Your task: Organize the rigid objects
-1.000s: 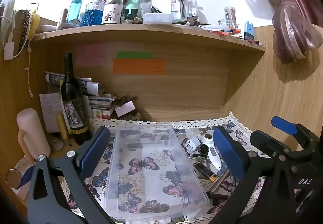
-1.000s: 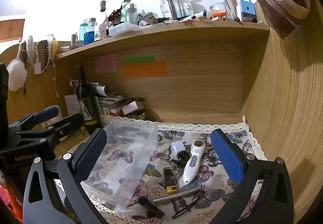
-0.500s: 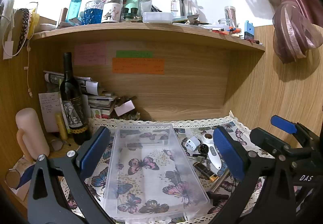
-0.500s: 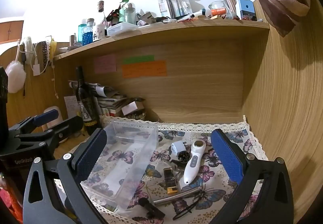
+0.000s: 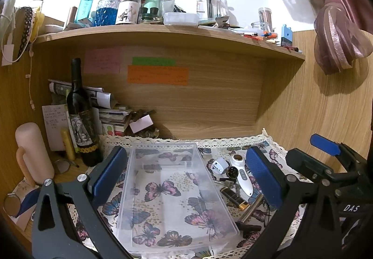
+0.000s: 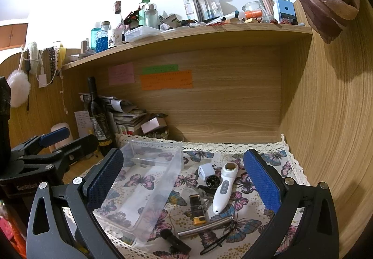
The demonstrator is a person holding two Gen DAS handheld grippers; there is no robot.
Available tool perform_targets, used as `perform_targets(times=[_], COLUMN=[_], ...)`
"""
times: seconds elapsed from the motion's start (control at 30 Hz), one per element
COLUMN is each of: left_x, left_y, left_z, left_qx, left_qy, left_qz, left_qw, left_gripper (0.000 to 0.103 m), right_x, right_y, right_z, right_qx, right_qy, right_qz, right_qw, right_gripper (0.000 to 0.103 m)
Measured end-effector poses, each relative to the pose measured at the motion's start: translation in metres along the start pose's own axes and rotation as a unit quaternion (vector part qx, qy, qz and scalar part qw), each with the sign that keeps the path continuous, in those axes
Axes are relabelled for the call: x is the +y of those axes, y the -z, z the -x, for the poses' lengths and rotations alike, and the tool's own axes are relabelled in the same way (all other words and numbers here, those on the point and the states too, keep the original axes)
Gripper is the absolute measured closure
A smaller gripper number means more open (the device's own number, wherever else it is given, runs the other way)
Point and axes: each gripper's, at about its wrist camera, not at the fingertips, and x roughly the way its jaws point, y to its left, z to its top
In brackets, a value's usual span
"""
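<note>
An empty clear plastic bin (image 5: 130,189) (image 6: 153,143) lies on the butterfly cloth (image 6: 247,200). Right of it sits a cluster of small items: a white handheld device (image 5: 242,177) (image 6: 225,188), a white plug adapter (image 5: 220,164) (image 6: 205,170), a black round piece (image 6: 212,181), a black-and-yellow stick (image 5: 234,197) (image 6: 198,210), a metal tube (image 6: 205,227) and a black peg (image 6: 174,240). My left gripper (image 5: 186,177) hovers open over the bin. My right gripper (image 6: 184,181) hangs open above the bin's right edge and the cluster. Neither holds anything.
A dark wine bottle (image 5: 81,119), a pink cylinder (image 5: 32,154) and a stack of papers (image 5: 114,114) crowd the back left. A cluttered wooden shelf (image 5: 163,32) runs overhead. A wooden side wall (image 6: 326,142) closes the right.
Both views shift only slightly. Nothing on the cloth has moved, and both grippers stay open.
</note>
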Motion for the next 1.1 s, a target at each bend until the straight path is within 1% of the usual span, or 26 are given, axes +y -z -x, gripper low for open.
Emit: perform_targets(times=[0.5,0.6,1.1], left_x=[-0.0001,-0.0009,-0.0006], left_y=[0.0013,0.0012,0.0005], left_z=[0.0023,0.0027,0.0033], left_qx=[-0.004,-0.004,-0.005], left_qy=[0.0,0.005,0.001], left_qz=[-0.003,-0.004,-0.005], left_qw=[1.0,1.0,1.0], left_gripper=[0.0,0.0,0.0], right_x=[0.0011,0.0013,0.0031], right_y=[-0.0008,-0.0005,-0.0008], right_z=[0.0006,0.0011,0.0007], right_qx=[-0.003,-0.003,-0.003], right_qy=[-0.001,-0.002,-0.001], right_qz=[0.001,0.001,0.004], right_qw=[1.0,1.0,1.0], right_gripper=[0.0,0.0,0.0])
